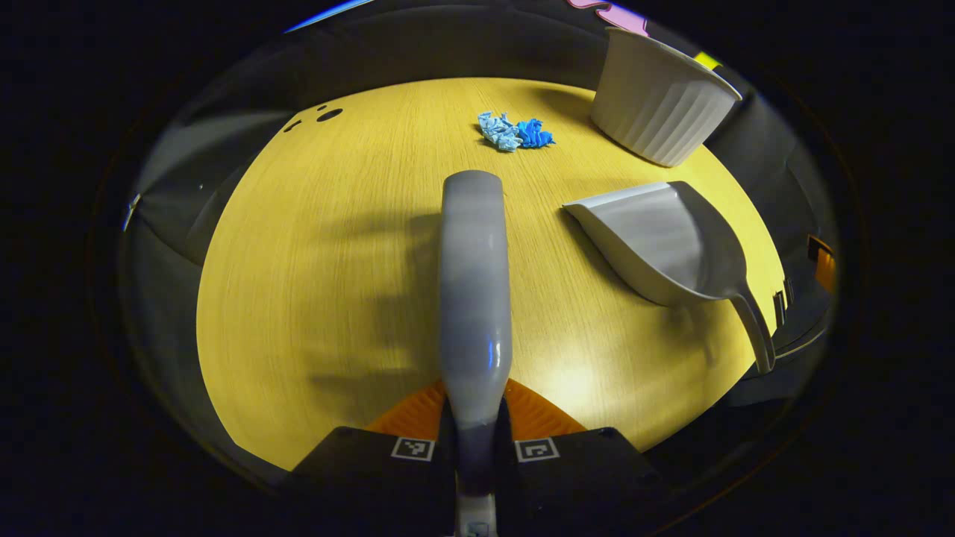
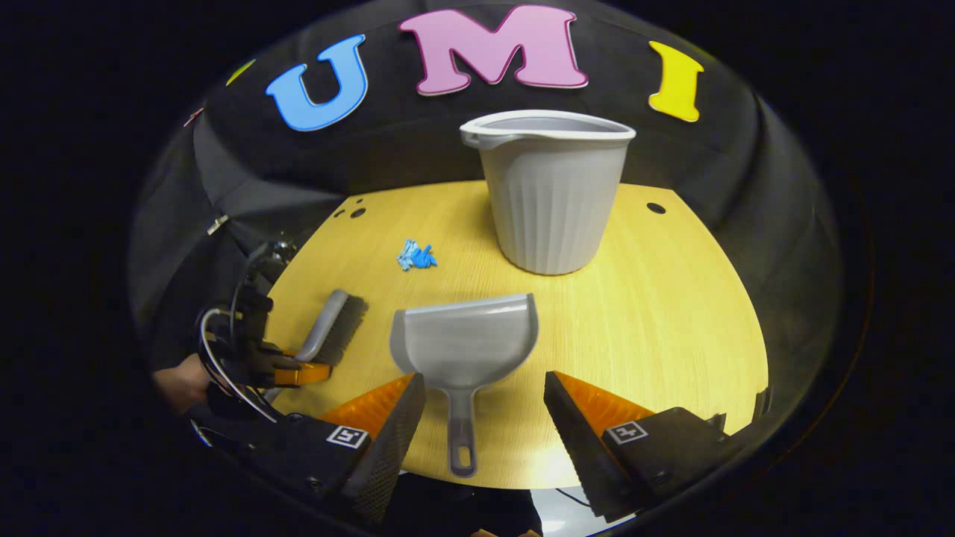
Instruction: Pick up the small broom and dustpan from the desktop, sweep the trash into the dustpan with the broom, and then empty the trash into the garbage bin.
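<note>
While the left gripper [image 1: 476, 440] has its two fingers pinched tight on the small broom's handle [image 1: 474, 298], the right gripper [image 2: 485, 418] sits wide open with nothing in it, fingers splayed to either side of the dustpan's handle [image 2: 461, 432] and not touching it.

Room-wise, the near edge of the wooden desktop [image 2: 671, 298] runs just under the right gripper's fingers, and the dustpan handle's tip is close to that edge. In the left gripper view there's a big bare stretch of desktop left of the broom, and a free lane ahead up to the trash.

Hard to see: the broom's bristles are hidden under its handle in the left gripper view; in the right gripper view the dark bristles [image 2: 347, 321] show, resting on the desktop near its left edge. The hand holding the left gripper [image 2: 179, 384] is mostly lost in the dark, with cables looping around it.

The dustpan [image 2: 466, 339] lies flat, mouth pointing toward the gray ribbed garbage bin [image 2: 550, 198], which stands upright just beyond it. The crumpled blue trash [image 2: 415, 256] lies on the desktop left of the bin, well apart from broom and dustpan. Small dark holes [image 2: 656, 208] dot the far corners.
</note>
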